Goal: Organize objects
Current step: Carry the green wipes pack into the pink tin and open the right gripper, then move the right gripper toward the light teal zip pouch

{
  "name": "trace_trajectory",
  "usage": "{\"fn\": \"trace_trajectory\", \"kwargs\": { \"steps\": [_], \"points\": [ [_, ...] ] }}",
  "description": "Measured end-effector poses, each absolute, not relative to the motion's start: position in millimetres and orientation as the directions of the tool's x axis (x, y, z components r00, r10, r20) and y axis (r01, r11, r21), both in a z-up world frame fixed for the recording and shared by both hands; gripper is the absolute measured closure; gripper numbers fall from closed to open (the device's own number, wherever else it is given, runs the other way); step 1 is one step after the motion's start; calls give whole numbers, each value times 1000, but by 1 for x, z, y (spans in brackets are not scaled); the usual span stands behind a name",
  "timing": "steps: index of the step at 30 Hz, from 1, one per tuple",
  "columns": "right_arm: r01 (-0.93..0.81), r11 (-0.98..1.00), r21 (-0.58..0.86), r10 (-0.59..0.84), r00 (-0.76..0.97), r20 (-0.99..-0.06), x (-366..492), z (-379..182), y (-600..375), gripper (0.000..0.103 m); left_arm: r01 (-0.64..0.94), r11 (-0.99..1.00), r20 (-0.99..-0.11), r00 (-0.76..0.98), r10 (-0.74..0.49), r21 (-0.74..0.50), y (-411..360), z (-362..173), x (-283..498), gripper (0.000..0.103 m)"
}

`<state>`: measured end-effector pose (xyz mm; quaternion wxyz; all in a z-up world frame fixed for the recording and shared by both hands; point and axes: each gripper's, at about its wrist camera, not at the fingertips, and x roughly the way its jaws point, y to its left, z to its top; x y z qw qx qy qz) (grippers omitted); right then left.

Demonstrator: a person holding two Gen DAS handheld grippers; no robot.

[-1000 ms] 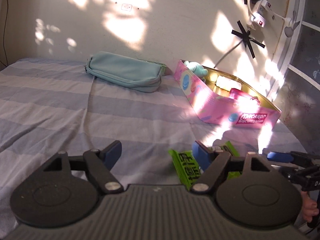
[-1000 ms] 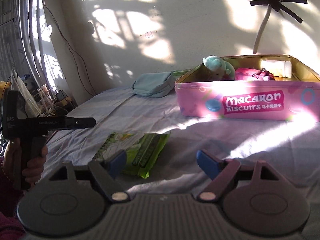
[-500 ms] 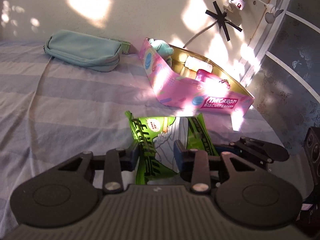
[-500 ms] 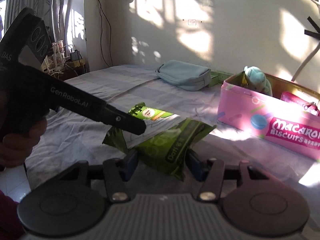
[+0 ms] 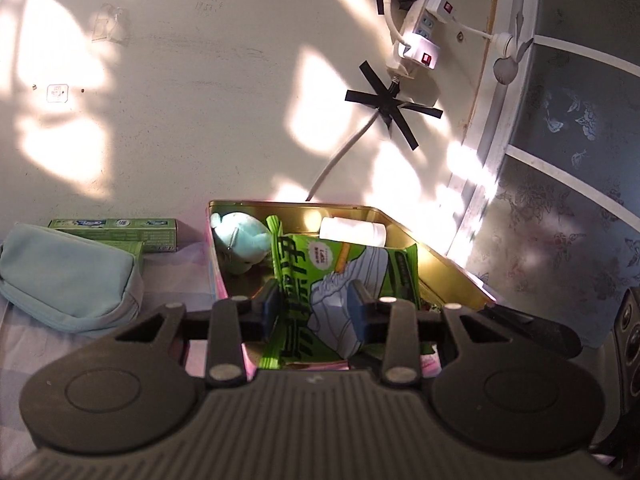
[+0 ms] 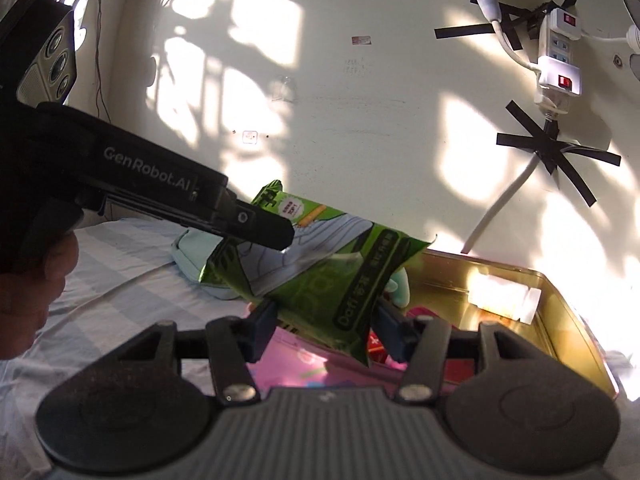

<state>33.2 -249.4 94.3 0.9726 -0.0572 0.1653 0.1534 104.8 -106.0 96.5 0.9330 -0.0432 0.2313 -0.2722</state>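
Lifted off the bed since half a second ago, the green packet (image 5: 344, 284) now hangs over the open pink tin (image 5: 440, 264), where before it lay on the striped sheet in front of that tin. Largest in view is the bed (image 6: 120, 264), with its blue and white stripes, running back to a sunlit wall. On it the tin sits with its gold inside showing, and in it lie a teal plush toy (image 5: 240, 240), a white bottle (image 5: 352, 232) and something pink. A pale blue pouch (image 5: 68, 276) rests to the left of the tin, well apart from it, with a green carton (image 5: 116, 228) just behind. The packet is held at both ends: the left gripper (image 5: 316, 312) is closed down on its printed face, pads pressing either side, and the right gripper (image 6: 328, 324) is likewise clamped on its lower edge. Seen from the right wrist, the packet tilts, its far end raised under the left gripper's black body.
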Motion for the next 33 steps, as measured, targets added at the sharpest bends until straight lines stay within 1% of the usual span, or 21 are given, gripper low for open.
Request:
{"fn": "trace_trajectory", "kwargs": {
  "steps": [3,5,7,8,9,12,15,17,19,21,25,33],
  "points": [
    [-286,956,-67,243,898,-366,62,85,-256,50,470,859,-433,744,-509,-202,-124,90,131,64],
    [-243,966,-86,196,910,-365,78,78,-260,50,468,862,-436,745,-504,-196,-137,88,148,64],
    [-115,984,-138,67,947,-314,91,72,-262,46,459,871,-435,757,-488,-176,-150,86,162,63],
    [-38,989,-144,-5,959,-284,95,68,-266,42,441,882,-439,767,-468,-168,-154,84,167,60],
    [2,990,-138,-41,959,-281,98,64,-271,40,428,888,-442,773,-455,-166,-157,82,170,57],
    [1,996,-84,-25,957,-289,96,62,-289,42,424,890,-444,773,-453,-168,-163,73,169,55],
    [2,999,-55,-17,960,-281,93,65,-295,41,411,908,-459,793,-400,-80,-173,63,161,54],
    [-6,999,-50,-8,962,-273,89,67,-294,40,401,915,-467,801,-375,-47,-175,60,155,54],
    [-10,998,-65,-7,964,-265,87,68,-292,39,387,921,-466,808,-361,-42,-173,61,148,54],
    [-16,998,-62,-1,964,-266,86,68,-291,39,367,930,-464,819,-339,-31,-172,64,143,50],
    [-20,1000,-24,13,961,-275,84,68,-293,39,329,944,-445,845,-296,-2,-168,71,129,50],
    [-6,1000,24,12,959,-284,69,68,-294,38,253,967,-443,867,-226,1,-140,75,100,47]
  ]
}}
